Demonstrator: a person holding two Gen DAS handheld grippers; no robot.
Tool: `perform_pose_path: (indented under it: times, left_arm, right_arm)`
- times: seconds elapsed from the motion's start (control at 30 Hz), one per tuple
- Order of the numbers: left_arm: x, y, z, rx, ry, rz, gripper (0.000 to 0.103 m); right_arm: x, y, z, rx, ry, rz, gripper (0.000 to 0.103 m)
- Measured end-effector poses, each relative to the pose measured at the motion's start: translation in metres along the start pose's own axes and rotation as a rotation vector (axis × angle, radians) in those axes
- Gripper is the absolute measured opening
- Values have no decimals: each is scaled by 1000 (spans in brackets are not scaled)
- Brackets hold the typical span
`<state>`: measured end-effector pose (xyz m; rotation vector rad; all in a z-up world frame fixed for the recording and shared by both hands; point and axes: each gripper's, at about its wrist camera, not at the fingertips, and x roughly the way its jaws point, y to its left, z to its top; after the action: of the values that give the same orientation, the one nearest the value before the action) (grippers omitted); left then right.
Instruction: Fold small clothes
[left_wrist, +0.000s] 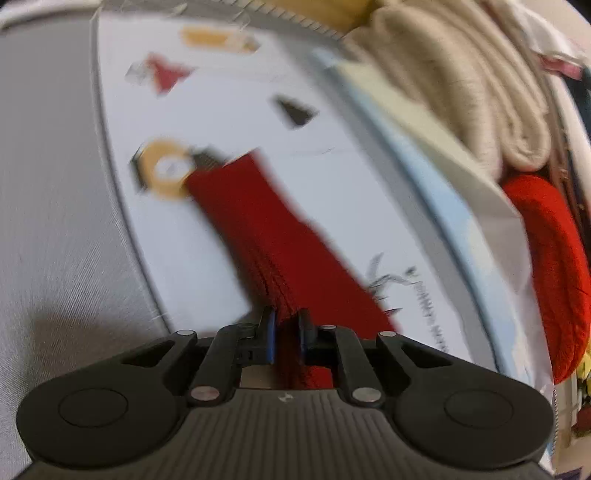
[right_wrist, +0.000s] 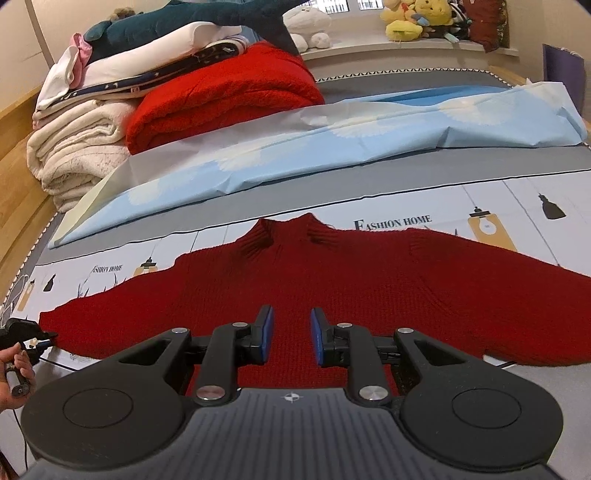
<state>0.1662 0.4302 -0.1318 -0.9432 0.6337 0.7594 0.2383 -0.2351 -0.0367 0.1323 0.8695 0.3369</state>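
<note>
On the printed mat (right_wrist: 524, 192) a dark red sweater (right_wrist: 332, 280) lay flat, collar away from the onlooker and both sleeves spread to either side. At the sweater's left cuff, the left gripper (left_wrist: 286, 332) was clamped narrow on the sleeve (left_wrist: 258, 229), the knit pinched between its blue pads. Above the sweater's lower middle, the right gripper (right_wrist: 291, 334) stood with its jaws partly apart and nothing between them. Beyond the sweater's collar lay a light blue sheet (right_wrist: 332, 147), and further back a folded red blanket (right_wrist: 221, 96).
</note>
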Motion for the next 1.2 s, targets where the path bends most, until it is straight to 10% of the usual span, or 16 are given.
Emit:
perform_pose_path:
  times: [0.27,0.47,0.63,0.77,1.07,1.2]
  left_arm:
    - [-119,-133,-45,316,-61,-177,11]
    - [-175,-199,-156,538,-41,-399,11]
    - [-151,-247,-277,733,273,-578,12]
    - [-132,-258,-306,784,415,-564,21]
    - [-86,-251,-239,658,304,-323,21]
    - [-59,-236,-213,558,358,-241,21]
  right_arm:
    - [-15,-33,5,72,-44,-28,6]
    - [-29,-56,4,171,-68,0,8]
    - [-23,-70,-6,218,-13,0,8]
    - [-11,-82,-16,300,42,17,8]
    - [29,-85,-26,410,130,26,17]
    - [57,-73,-33,466,170,73,38]
